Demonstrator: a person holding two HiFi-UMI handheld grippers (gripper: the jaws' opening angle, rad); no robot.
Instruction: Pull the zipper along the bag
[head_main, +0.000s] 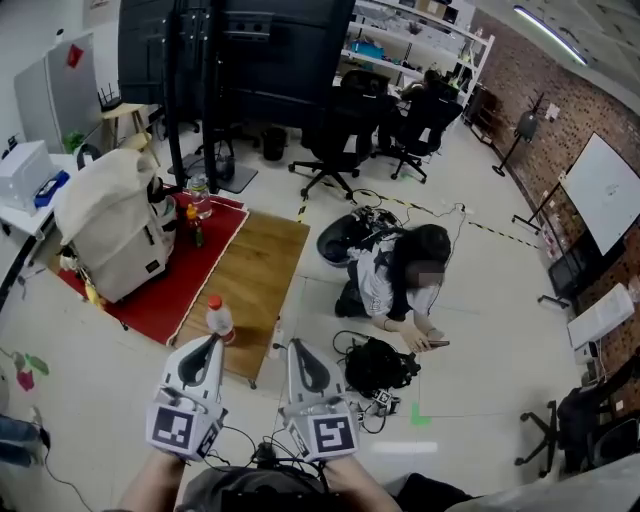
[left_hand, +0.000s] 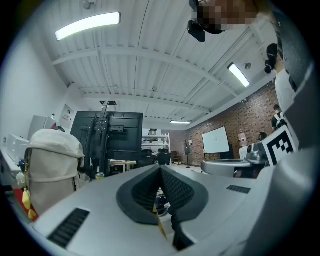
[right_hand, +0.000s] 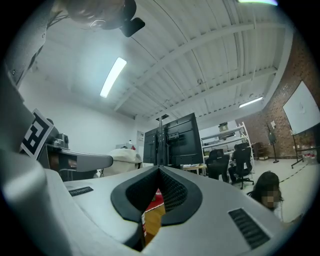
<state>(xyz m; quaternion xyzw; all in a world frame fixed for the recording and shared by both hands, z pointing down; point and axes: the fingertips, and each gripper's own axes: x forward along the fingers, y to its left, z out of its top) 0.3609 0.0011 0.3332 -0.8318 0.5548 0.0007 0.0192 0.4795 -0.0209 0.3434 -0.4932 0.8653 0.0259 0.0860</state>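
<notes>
A person stands in a workshop, holding two grippers low and near. The left gripper (head_main: 211, 342) and the right gripper (head_main: 299, 346) both have their jaws pressed together on nothing. The bag (head_main: 108, 222), a pale backpack, stands upright well away at the far left, on a red cloth (head_main: 215, 255) over a low wooden table (head_main: 268, 262), with a bottle (head_main: 219, 318) at the table's near edge. The bag looks soft and stuffed, probably light enough to slide or slump when tugged. One gripper should likely pinch the fabric beside the zipper while the other takes the pull tab (the zipper is too small to make out from here). Only the head view shows the table, the cloth and a crouching person (head_main: 400, 285). The left gripper view shows the bag's side at its left edge, and the right gripper view shows only the bag's top.
</notes>
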